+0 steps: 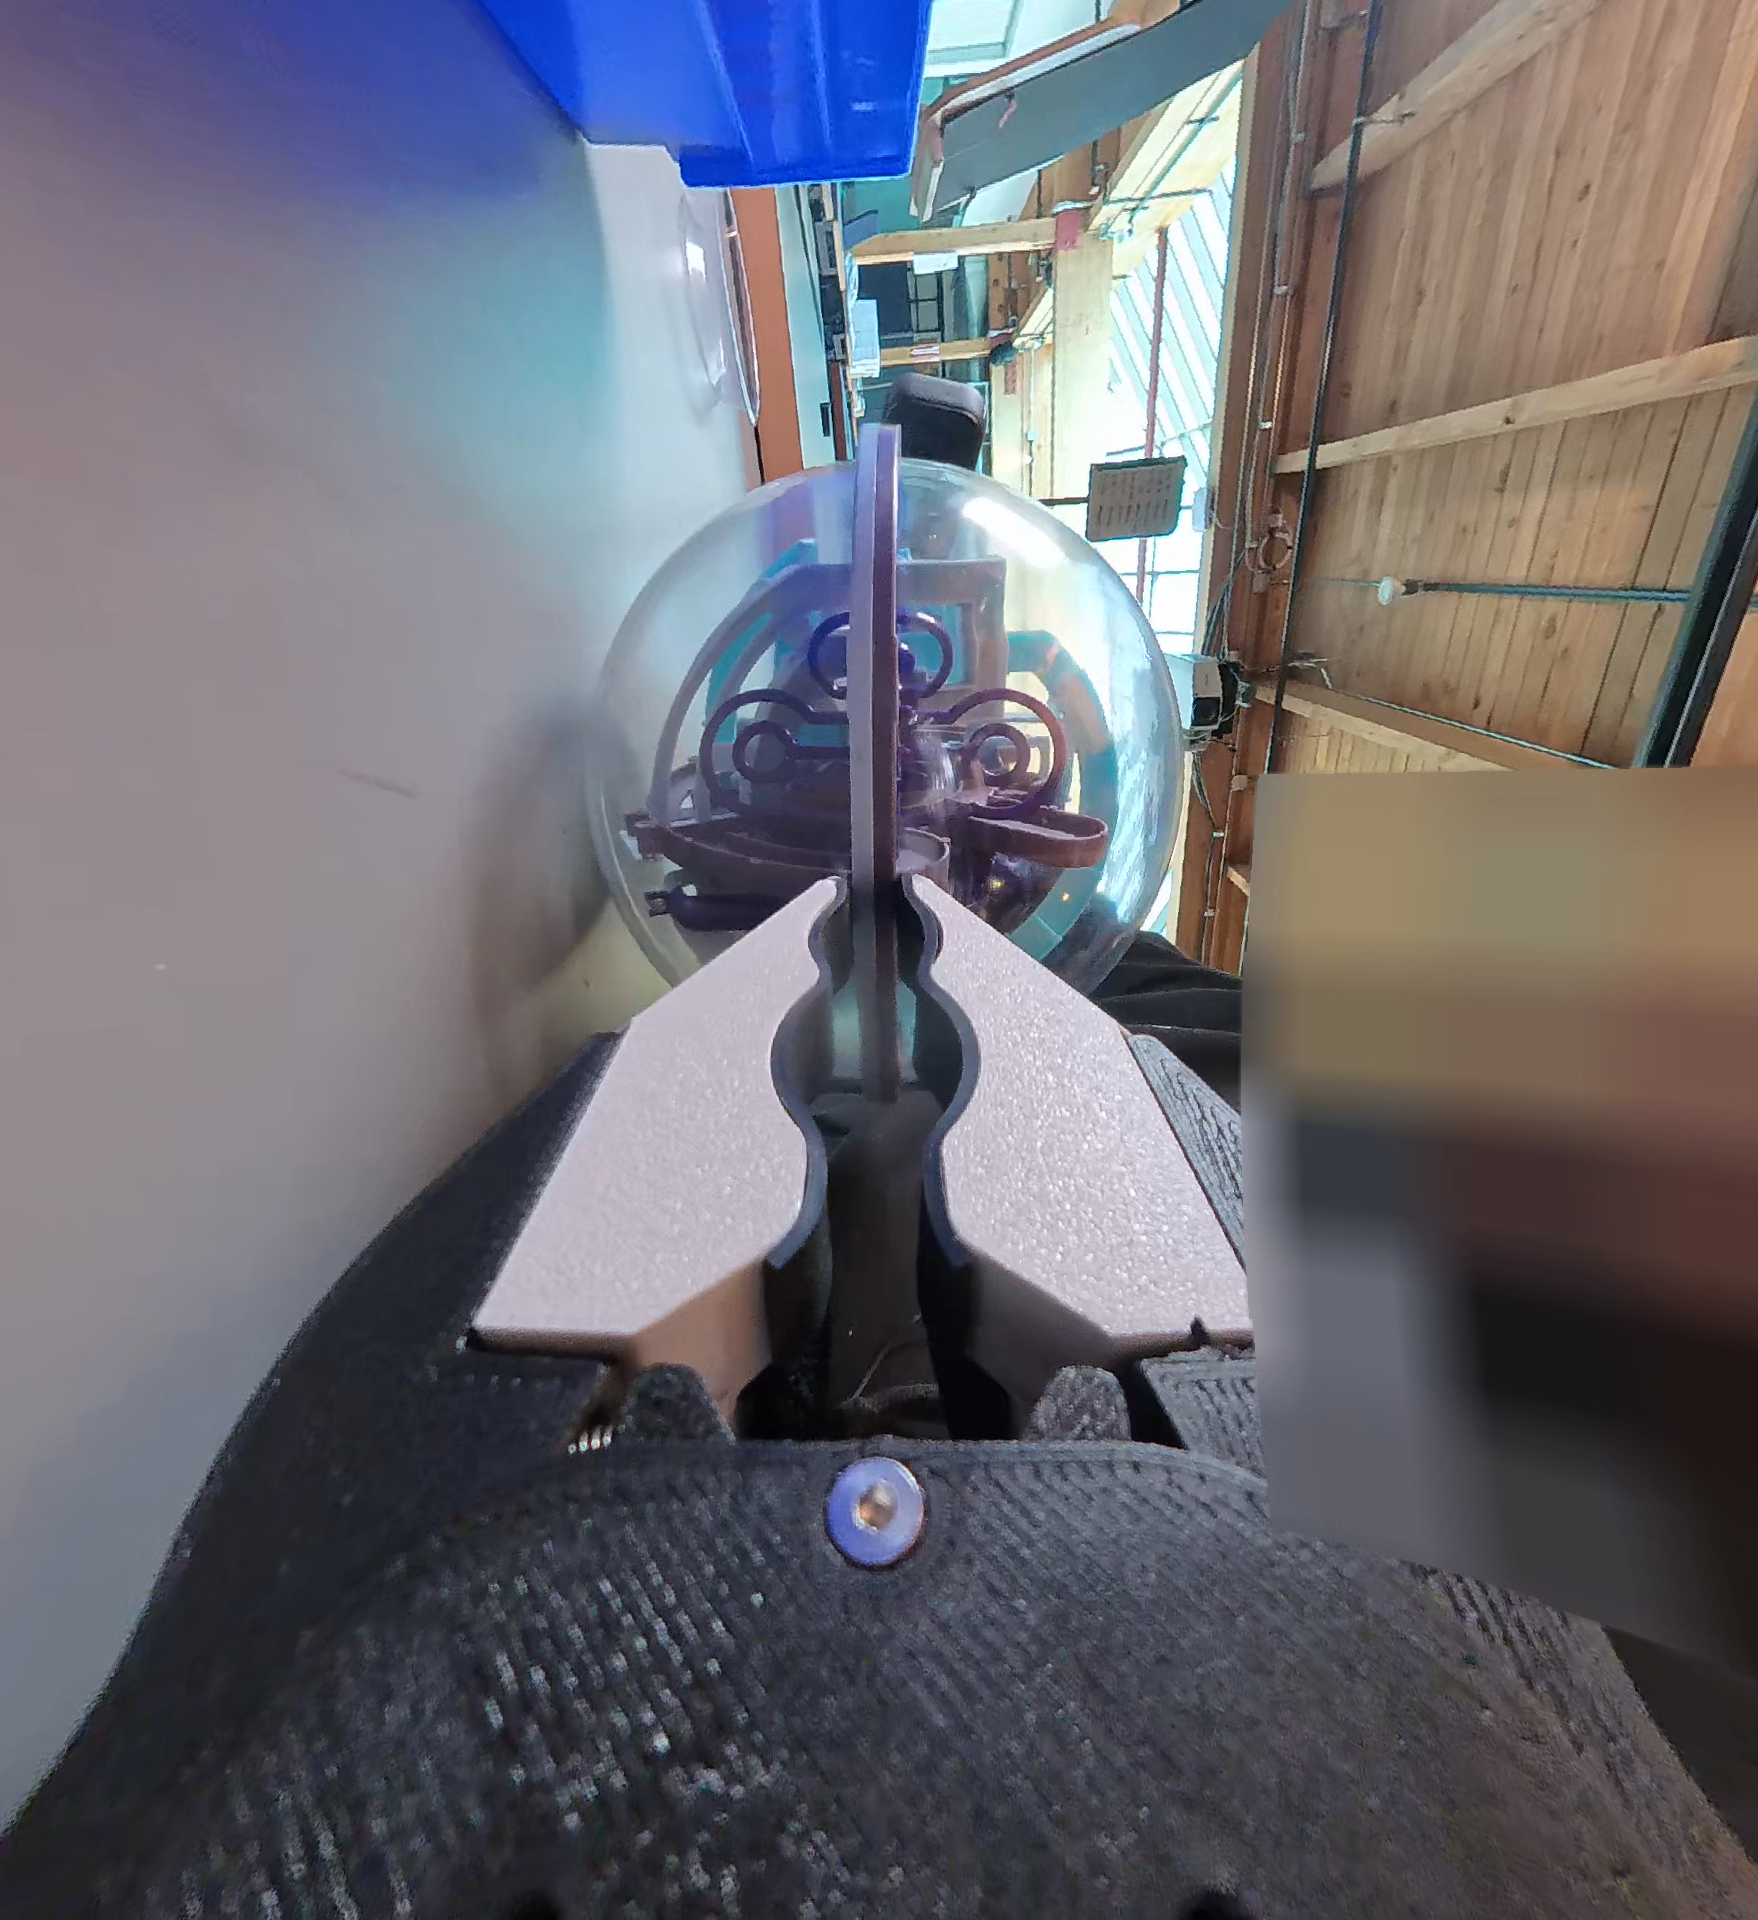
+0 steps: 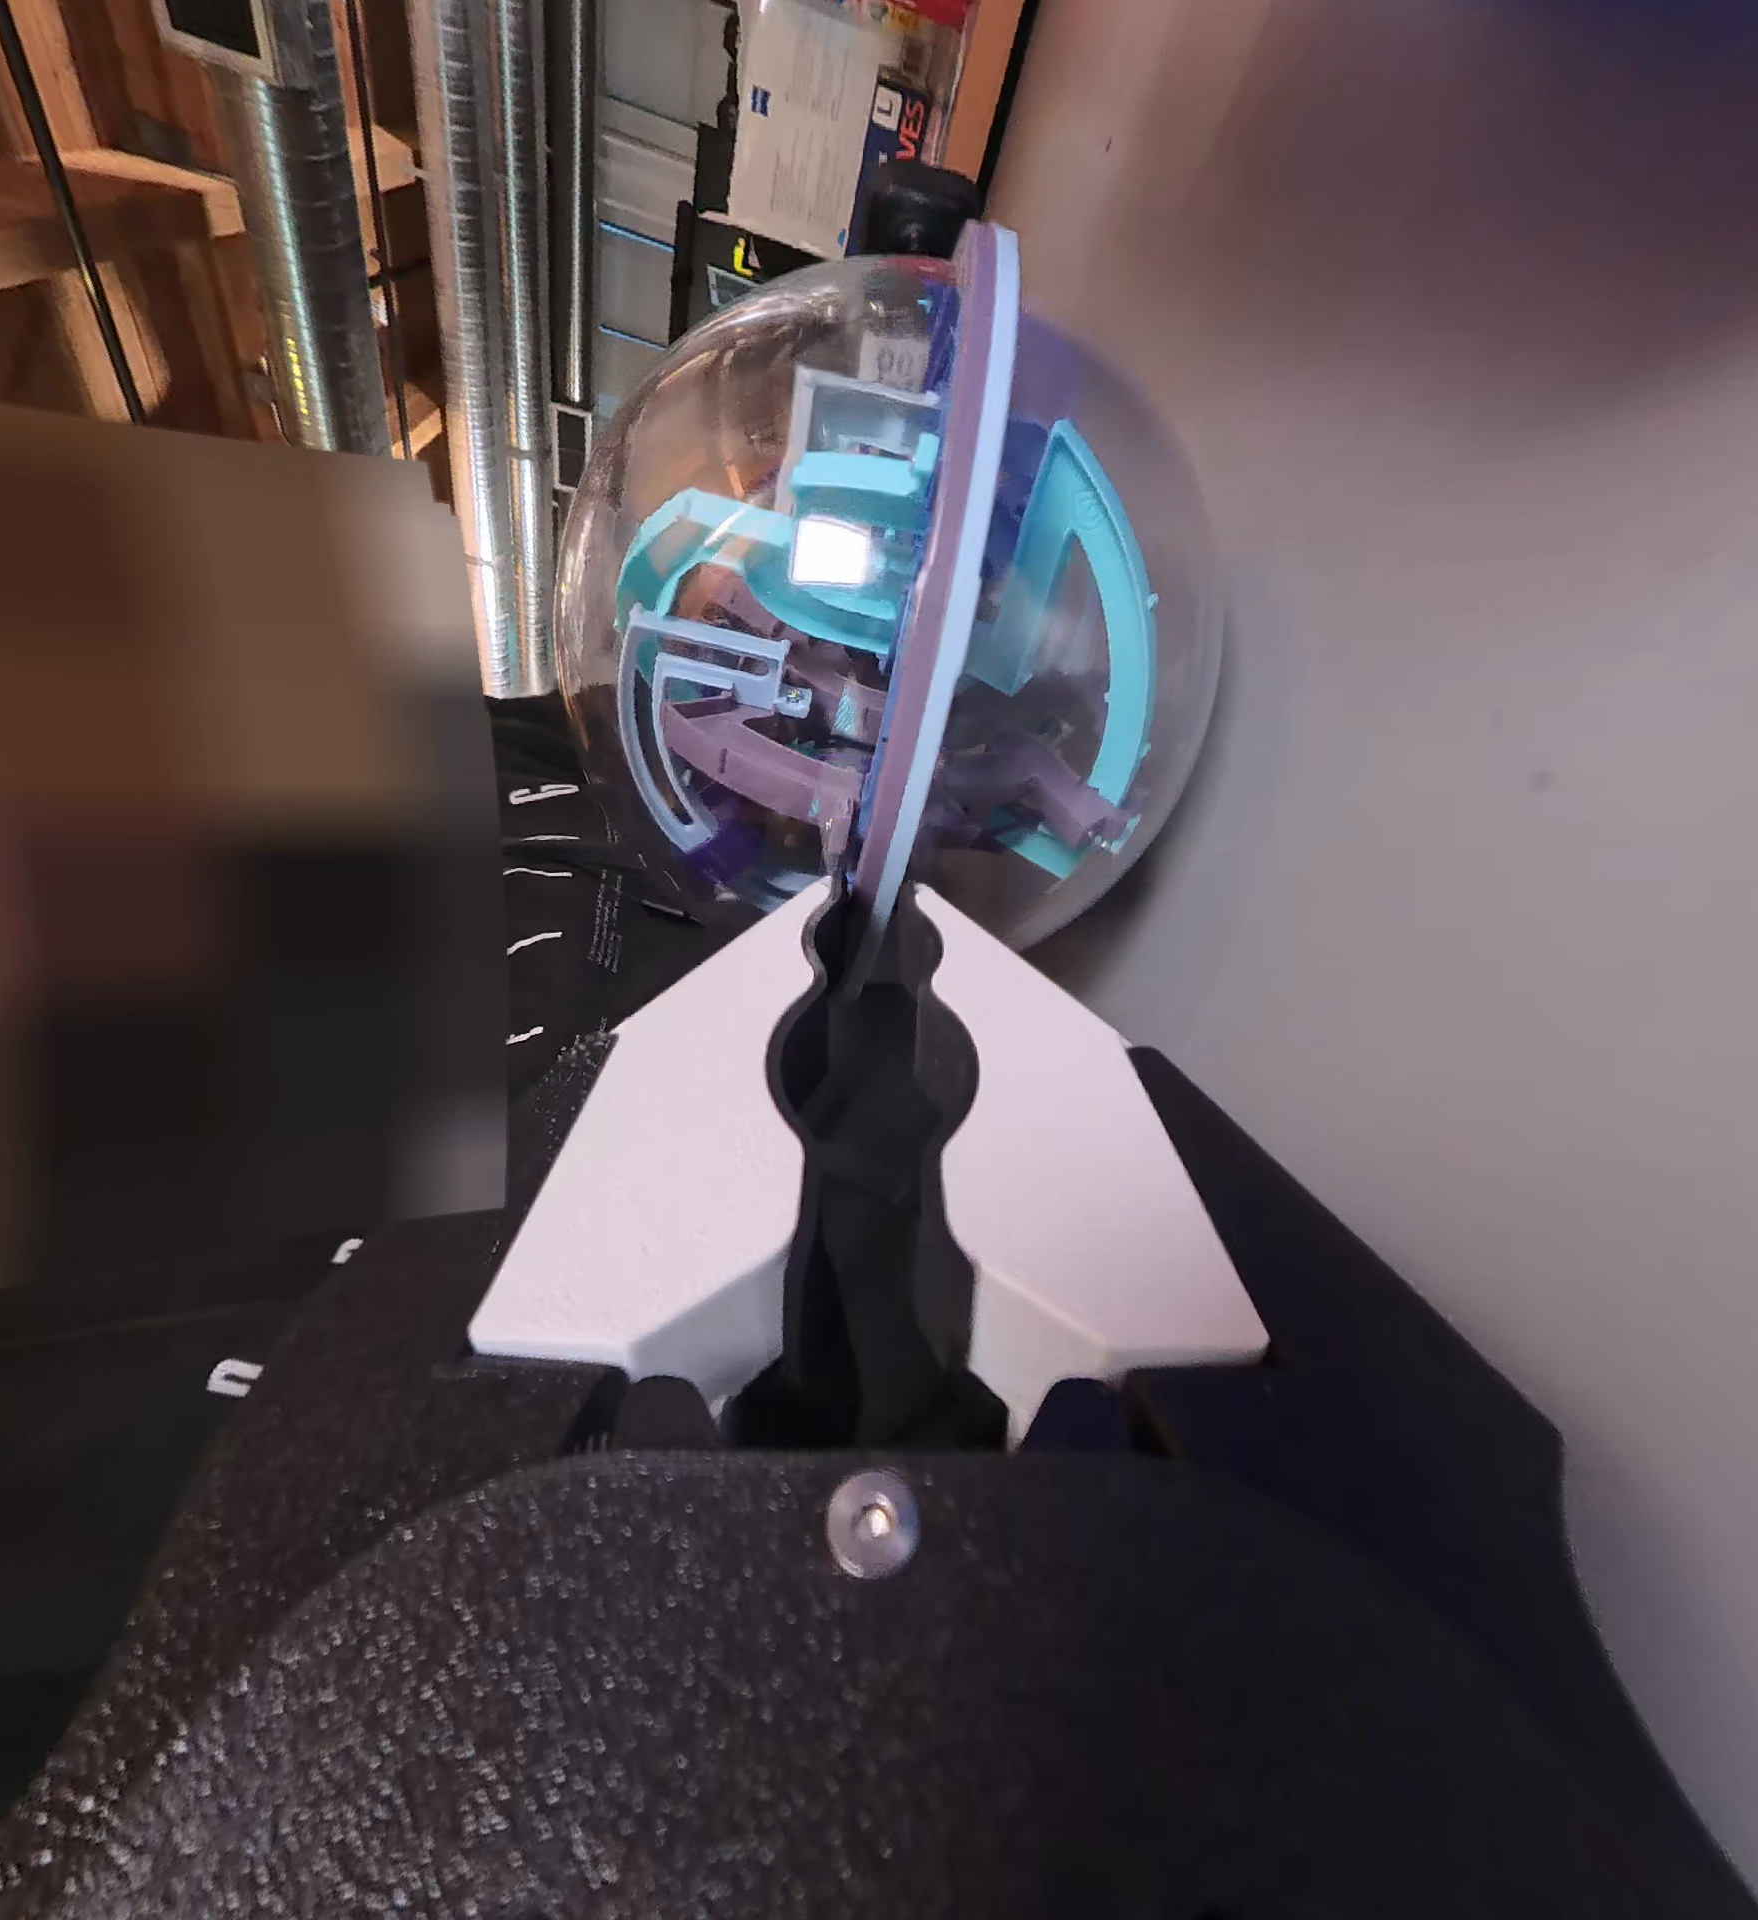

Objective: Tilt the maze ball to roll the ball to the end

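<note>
Because each pair of tongs, the left tongs (image 1: pixel 871 894) and the right tongs (image 2: pixel 875 891), is clenched on the flat rim of the maze ball (image 1: pixel 1000 665), the sphere hangs straight ahead between them, free to tilt; its small ball cannot be made out.

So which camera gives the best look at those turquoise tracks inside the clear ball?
The right wrist view: the turquoise tracks curve broadly on both sides of the maze ball's flat ring. The left wrist view meets that ring edge-on, so purple loops hide most of the turquoise.
</note>
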